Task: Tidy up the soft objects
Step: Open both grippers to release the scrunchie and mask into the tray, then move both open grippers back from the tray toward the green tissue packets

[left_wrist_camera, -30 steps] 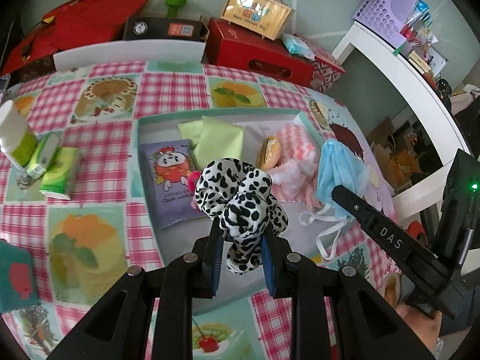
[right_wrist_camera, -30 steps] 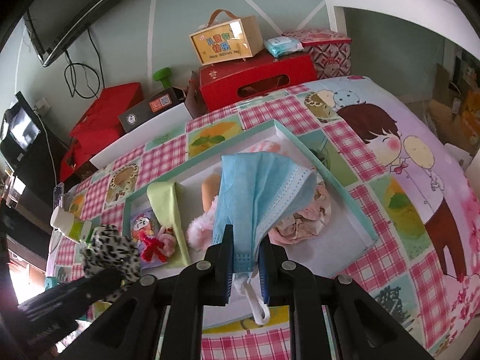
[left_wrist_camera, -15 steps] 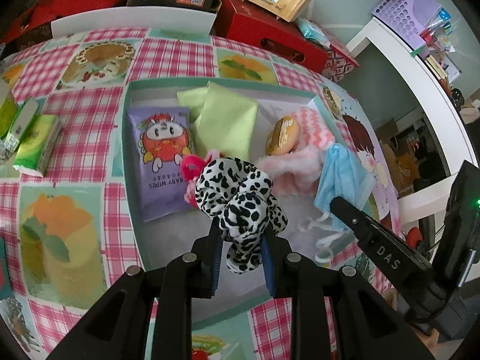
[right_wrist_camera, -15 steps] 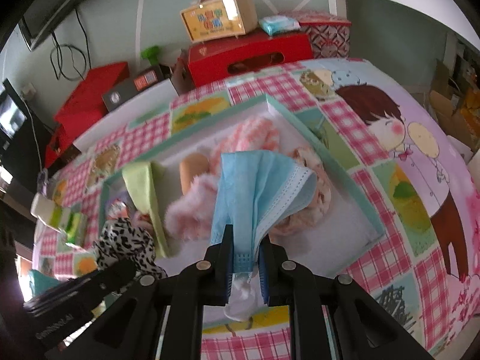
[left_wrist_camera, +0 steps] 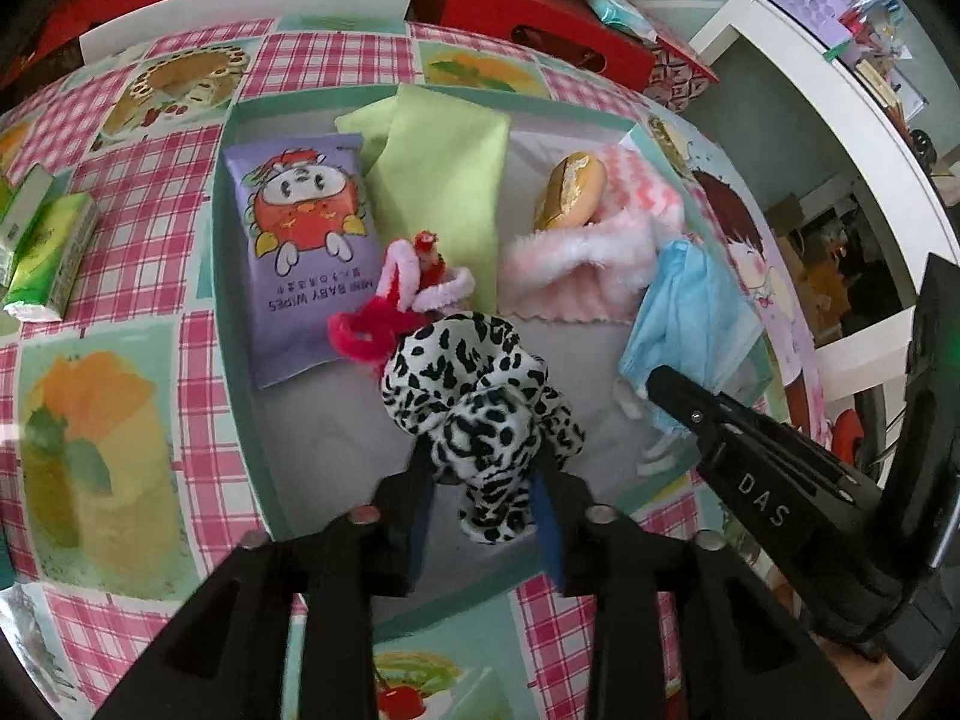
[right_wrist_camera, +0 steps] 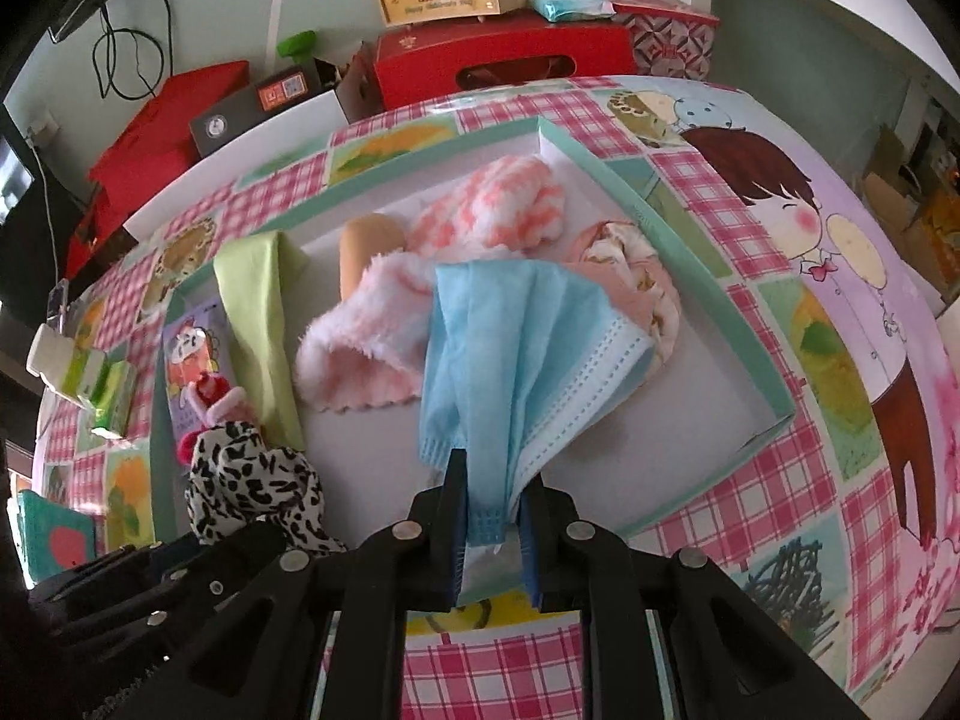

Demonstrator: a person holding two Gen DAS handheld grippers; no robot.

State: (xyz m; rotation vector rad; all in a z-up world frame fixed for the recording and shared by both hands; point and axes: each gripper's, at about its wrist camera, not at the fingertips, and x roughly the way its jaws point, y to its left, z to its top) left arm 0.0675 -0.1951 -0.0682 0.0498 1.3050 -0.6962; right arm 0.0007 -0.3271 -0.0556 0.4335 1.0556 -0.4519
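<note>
A shallow box (left_wrist_camera: pixel 231 276) with a teal rim is set on a checked tablecloth (left_wrist_camera: pixel 150 210); inside it, a purple wipes packet (left_wrist_camera: pixel 300 252) is laid along the left wall, with a green cloth (left_wrist_camera: pixel 438 162) just beside it, a bread roll (left_wrist_camera: pixel 570 189) near the far right corner, and a pink fluffy cloth (left_wrist_camera: pixel 576 276) below the roll; a red and pink pipe-cleaner figure (left_wrist_camera: pixel 396 306) is seen at the packet's near end, touching the spotted cloth; green tissue packs (left_wrist_camera: pixel 51 258) are placed outside the box, off its left wall; red cartons (right_wrist_camera: pixel 498 60) are stacked beyond the table's far edge. The left tongs (left_wrist_camera: pixel 483 501) are closed narrowly on a black-and-white spotted cloth (left_wrist_camera: pixel 480 396), held over the box's near middle; the right tongs (right_wrist_camera: pixel 492 516) are clamped on a blue face mask (right_wrist_camera: pixel 516 354), which is fanned out above the pink fluffy cloth toward the box's right wall.
</note>
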